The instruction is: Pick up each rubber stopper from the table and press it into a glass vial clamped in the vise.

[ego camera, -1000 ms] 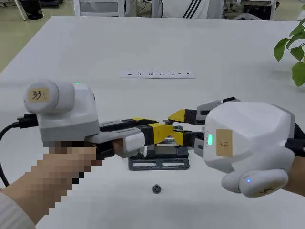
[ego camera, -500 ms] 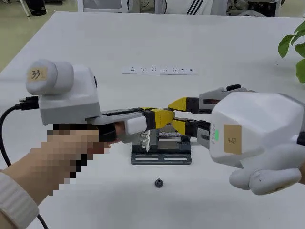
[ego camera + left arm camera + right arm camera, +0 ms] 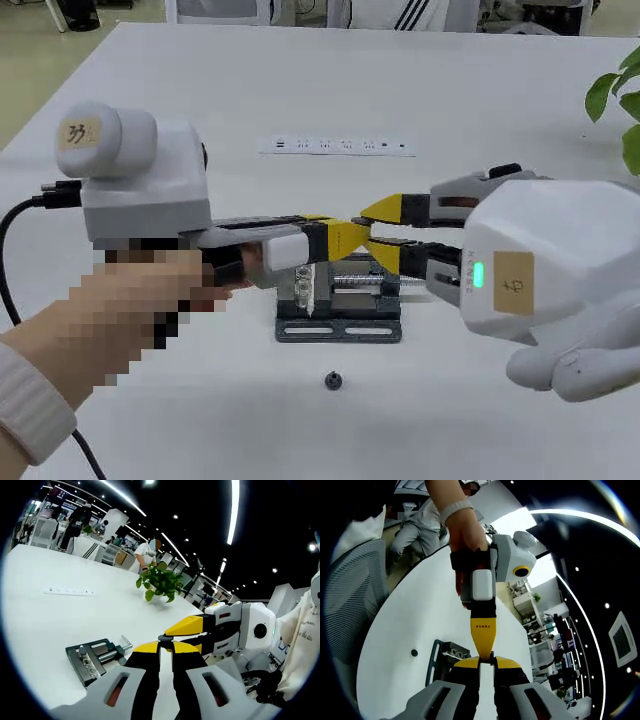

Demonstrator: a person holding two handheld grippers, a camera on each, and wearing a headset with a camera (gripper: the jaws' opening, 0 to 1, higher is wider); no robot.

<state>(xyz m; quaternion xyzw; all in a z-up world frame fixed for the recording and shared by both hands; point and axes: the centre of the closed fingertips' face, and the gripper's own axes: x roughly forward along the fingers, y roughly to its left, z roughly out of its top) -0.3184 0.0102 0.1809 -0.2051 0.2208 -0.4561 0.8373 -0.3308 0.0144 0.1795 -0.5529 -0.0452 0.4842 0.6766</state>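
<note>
1. The left gripper (image 3: 345,238) reaches in from the left. Its yellow jaws lie close together with a thin slot between them. I cannot tell whether they pinch anything.
2. The right gripper (image 3: 367,232) comes in from the opposite side. Its jaws are a little apart, one above and one below the left gripper's tip, which points into their gap. Whether they press on that tip is unclear.
3. In the left gripper view a small dark piece sits where the tips meet. It is too small to identify, and I cannot tell which jaws hold it.
4. The vise (image 3: 340,328) stands on the table (image 3: 450,110) directly under the meeting tips. A glass vial (image 3: 303,290) stands upright in it, below the left gripper's jaws.
5. The jaws hide the top of the vial and the rear of the vise, so I cannot tell whether its mouth is plugged.
6. One rubber stopper (image 3: 333,380) lies on the table in front of the vise, apart from both grippers.
7. A power strip (image 3: 335,146) lies well beyond the vise.
</note>
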